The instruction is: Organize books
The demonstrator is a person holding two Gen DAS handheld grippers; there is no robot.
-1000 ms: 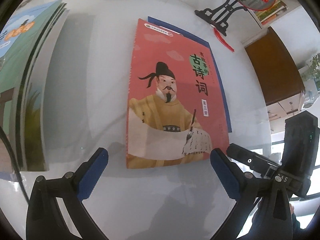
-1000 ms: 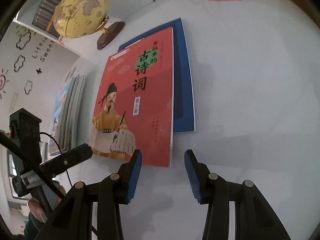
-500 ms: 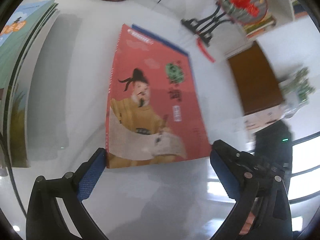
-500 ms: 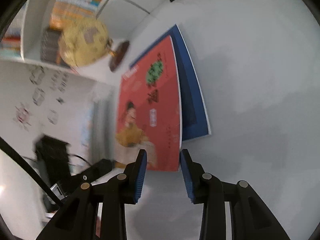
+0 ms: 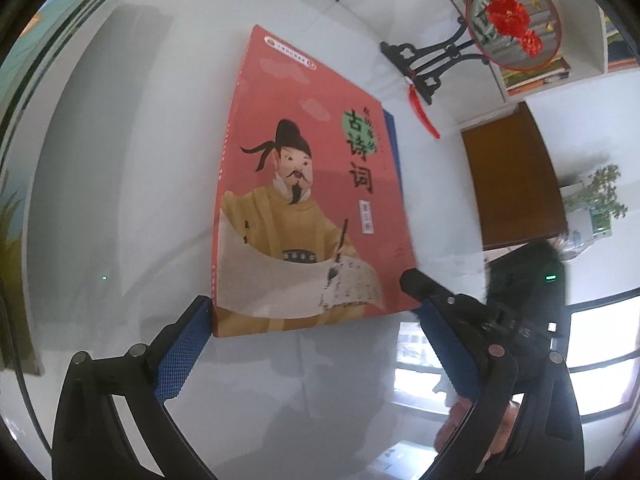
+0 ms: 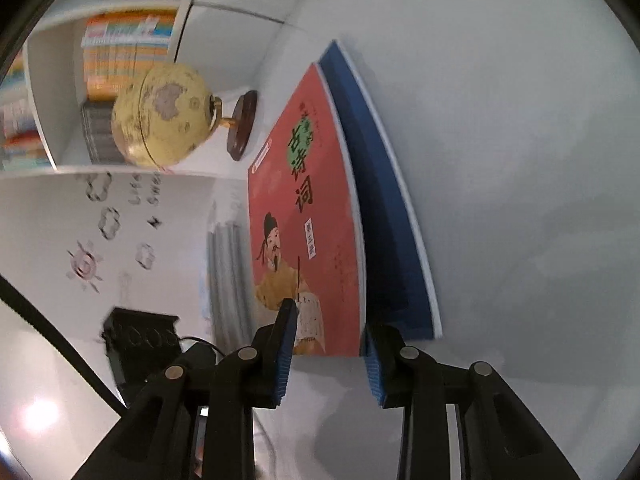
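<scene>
Progress: early, by my judgement; no book on the white table point(image 5: 120, 184) is lifted yet.
Red book: the red book point(image 5: 304, 200) lies face up on the blue book point(image 6: 384, 216), which shows along its right side.
Left gripper: the left gripper point(image 5: 316, 344) has jaws spread wide, astride the red book's near edge, one pad at its left corner; nothing gripped.
Right gripper: the right gripper point(image 6: 330, 354) has jaws that have just been closing, now partly shut, with the red book's near right corner between them; whether the pads press on it, I cannot tell.
Other books: a stack of books point(image 5: 44, 92) lies to the left.
Left to do: grasping, moving and squaring the red and blue books.
</scene>
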